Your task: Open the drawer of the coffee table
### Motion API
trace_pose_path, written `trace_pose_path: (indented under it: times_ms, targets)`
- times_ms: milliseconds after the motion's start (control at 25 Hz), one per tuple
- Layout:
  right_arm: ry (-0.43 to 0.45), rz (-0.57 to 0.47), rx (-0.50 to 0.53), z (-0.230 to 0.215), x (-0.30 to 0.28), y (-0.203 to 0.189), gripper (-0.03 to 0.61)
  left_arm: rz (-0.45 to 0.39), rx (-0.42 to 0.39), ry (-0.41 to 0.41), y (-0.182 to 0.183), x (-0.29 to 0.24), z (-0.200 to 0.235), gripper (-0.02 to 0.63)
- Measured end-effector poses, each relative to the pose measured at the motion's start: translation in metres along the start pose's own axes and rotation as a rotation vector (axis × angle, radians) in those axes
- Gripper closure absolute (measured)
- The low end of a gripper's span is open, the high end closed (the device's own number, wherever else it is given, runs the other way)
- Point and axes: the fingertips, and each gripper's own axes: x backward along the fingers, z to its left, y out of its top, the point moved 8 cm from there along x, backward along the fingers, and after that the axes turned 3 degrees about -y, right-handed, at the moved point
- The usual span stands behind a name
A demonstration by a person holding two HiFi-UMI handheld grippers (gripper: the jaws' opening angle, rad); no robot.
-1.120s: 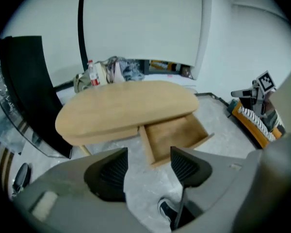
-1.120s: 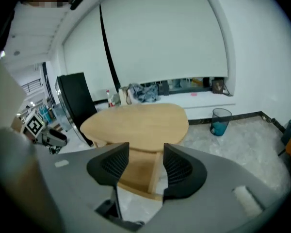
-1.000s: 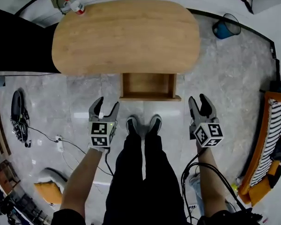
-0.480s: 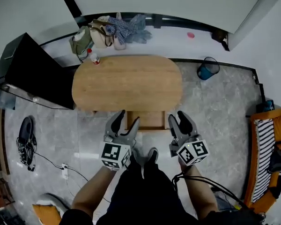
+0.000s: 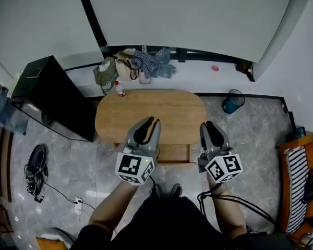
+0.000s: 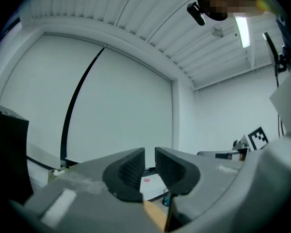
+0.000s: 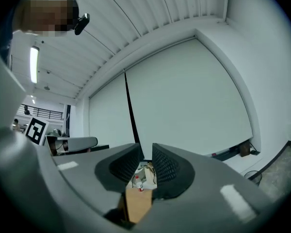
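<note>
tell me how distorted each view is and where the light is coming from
Head view: fisheye bows the walls, light is even and soft, the coffee table is sharp. Left gripper view: the slatted ceiling curves hard, corners go black, a tube lamp glares. Right gripper view: same bowing and dark corners, a light strip glows at left.

Head view looks steeply down on the coffee table (image 5: 161, 108); gripper views face the wall (image 6: 126, 110) level.

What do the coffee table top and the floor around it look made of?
Coffee table top: wood or wood veneer, matte light tan, faint grain streaks. Floor: likely stone or stone-look tile, slightly glossy grey, mottled veining and joint lines.
</note>
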Motion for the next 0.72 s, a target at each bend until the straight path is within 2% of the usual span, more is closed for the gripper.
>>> trace_pose_path:
  times_ms: [80, 160, 280, 480, 720]
  targets:
    - [0.009, -0.042, 0.016, 0.009, -0.001, 0.018, 0.501, -0.041, -0.020, -0.016, 0.017, 0.002, -0.002, 0.587]
    - [0.011, -0.086, 0.062, 0.019, 0.000, 0.036, 0.526, -0.081, -0.049, -0.032, 0.033, 0.002, -0.005, 0.611]
    - [0.022, -0.136, 0.148, 0.033, -0.002, 0.055, 0.570, -0.121, -0.086, -0.045, 0.050, 0.004, -0.006, 0.611]
    - [0.040, -0.190, 0.264, 0.051, 0.000, 0.079, 0.575, -0.149, -0.158, -0.074, 0.072, 0.005, -0.013, 0.612]
    - [0.075, -0.202, 0.306, 0.067, 0.002, 0.085, 0.577, -0.140, -0.166, -0.096, 0.076, 0.008, -0.016, 0.612]
